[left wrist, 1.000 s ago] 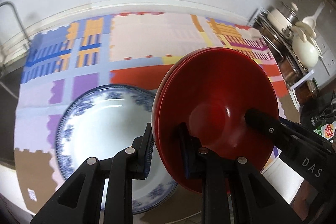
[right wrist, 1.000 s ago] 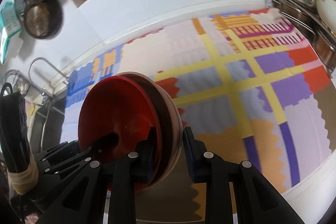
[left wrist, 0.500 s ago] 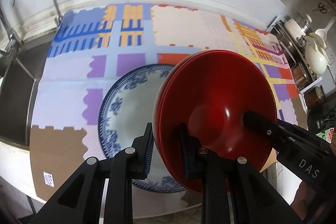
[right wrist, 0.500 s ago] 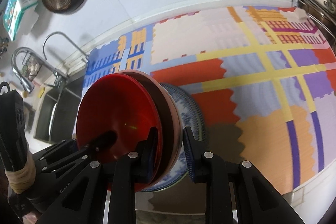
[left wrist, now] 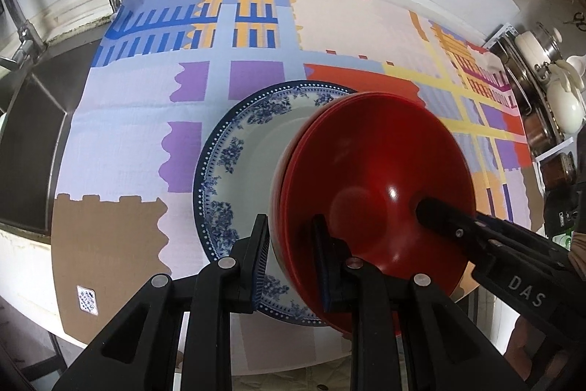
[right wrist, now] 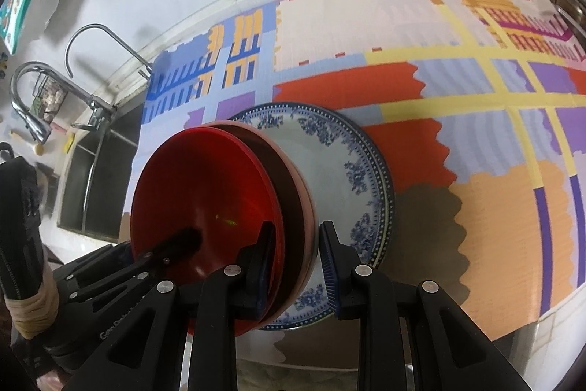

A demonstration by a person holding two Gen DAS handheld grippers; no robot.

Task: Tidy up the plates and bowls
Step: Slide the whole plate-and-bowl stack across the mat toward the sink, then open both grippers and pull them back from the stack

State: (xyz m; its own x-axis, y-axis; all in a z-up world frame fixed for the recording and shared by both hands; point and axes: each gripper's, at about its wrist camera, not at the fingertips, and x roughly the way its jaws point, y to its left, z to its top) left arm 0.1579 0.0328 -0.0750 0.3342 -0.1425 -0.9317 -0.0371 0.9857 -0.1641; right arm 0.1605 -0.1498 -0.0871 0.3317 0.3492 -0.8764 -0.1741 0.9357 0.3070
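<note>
Two grippers, left (left wrist: 289, 259) and right (right wrist: 295, 262), pinch opposite rims of stacked glossy red bowls (left wrist: 373, 185) | shared grip keeps stack level | over blue-floral white plate (left wrist: 252, 149), likely for nesting

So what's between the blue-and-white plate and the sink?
Only patterned cloth lies between the blue-and-white floral plate and the steel sink, seen from the left wrist.

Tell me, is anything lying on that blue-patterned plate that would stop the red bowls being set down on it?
Nothing visible does. The blue-patterned plate shows bare where the stacked red bowls, pinched by the left gripper and right gripper, don't hide it.
</note>
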